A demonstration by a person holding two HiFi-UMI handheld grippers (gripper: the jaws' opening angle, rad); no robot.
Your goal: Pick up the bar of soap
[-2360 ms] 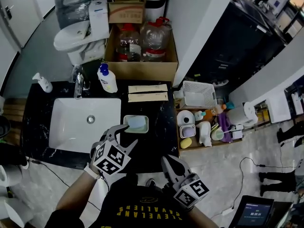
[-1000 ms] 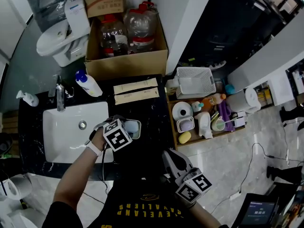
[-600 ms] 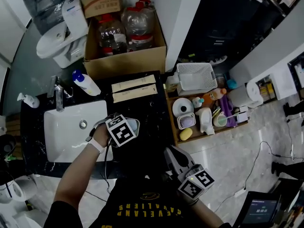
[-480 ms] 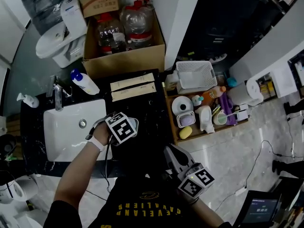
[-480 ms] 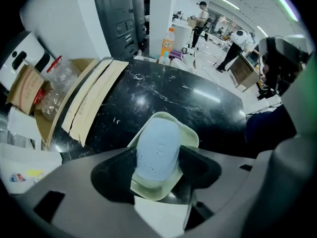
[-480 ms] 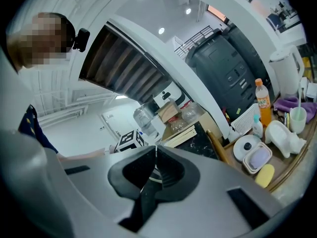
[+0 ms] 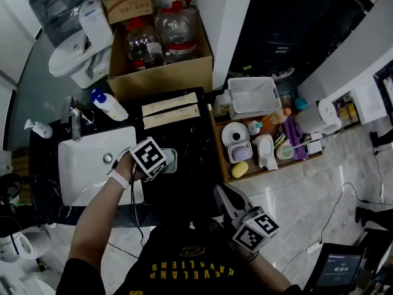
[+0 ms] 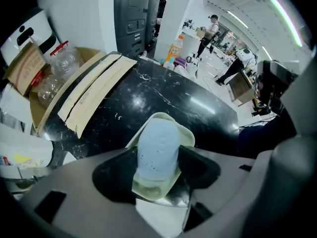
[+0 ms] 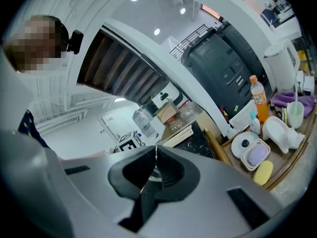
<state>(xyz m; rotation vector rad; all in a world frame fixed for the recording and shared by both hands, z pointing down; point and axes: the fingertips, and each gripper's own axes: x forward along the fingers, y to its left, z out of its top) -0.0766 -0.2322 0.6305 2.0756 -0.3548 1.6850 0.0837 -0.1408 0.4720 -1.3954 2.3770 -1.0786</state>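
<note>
Pinching bar of soap [image 8: 158, 142] across width, left gripper [image 8: 157, 156]; long axis along jaws. Right gripper [image 9: 155, 149] pressed together.

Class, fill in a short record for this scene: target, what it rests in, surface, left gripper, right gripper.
target: pale blue bar of soap
rests in: pale green soap dish, not yet lifted out
surface: black veined countertop, beside the white sink
left gripper: jaws closed against the two sides of the bar of soap
right gripper: jaws together, nothing between them, held low near the person's body, off the countertop
</note>
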